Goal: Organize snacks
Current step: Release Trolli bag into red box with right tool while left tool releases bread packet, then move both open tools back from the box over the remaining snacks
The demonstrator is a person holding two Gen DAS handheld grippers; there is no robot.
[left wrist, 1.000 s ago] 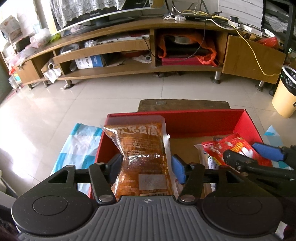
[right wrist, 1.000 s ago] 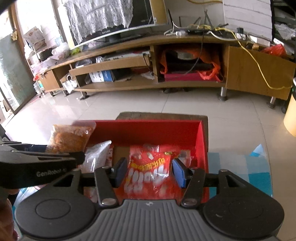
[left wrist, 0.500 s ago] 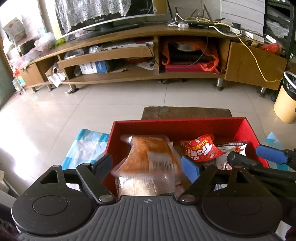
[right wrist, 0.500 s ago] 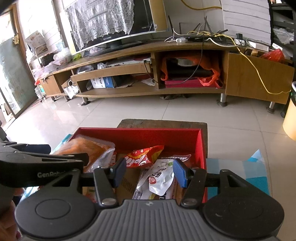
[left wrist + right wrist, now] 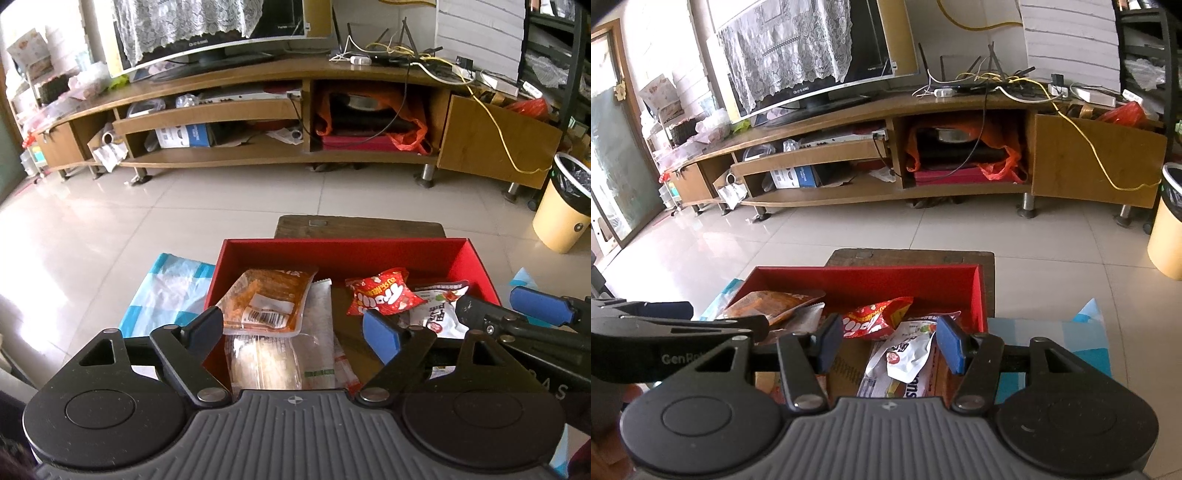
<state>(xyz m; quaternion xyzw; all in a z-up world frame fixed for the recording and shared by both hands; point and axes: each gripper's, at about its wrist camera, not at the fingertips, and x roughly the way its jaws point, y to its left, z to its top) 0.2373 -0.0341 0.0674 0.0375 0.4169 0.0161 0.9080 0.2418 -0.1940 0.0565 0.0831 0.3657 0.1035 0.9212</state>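
A red open box (image 5: 343, 251) (image 5: 871, 282) sits on a dark wooden stool. Inside it lie an orange snack bag (image 5: 269, 301) (image 5: 768, 301) at the left, a clear packet (image 5: 273, 354) under it, a red snack bag (image 5: 384, 293) (image 5: 875, 317) in the middle and a white packet (image 5: 439, 308) (image 5: 905, 350) at the right. My left gripper (image 5: 295, 328) is open and empty above the box's near left part. My right gripper (image 5: 888, 341) is open and empty above the box's near right part; it also shows in the left wrist view (image 5: 517, 314).
A blue-and-white plastic bag (image 5: 166, 291) lies left of the box, and another (image 5: 1049, 336) lies to its right. A long wooden TV stand (image 5: 295, 122) runs across the back. A yellow bin (image 5: 561, 206) stands at the far right on the tiled floor.
Both grippers opened and let go: the orange bag and the red bag dropped into the red box and now lie flat there. Both grippers have pulled back and up.
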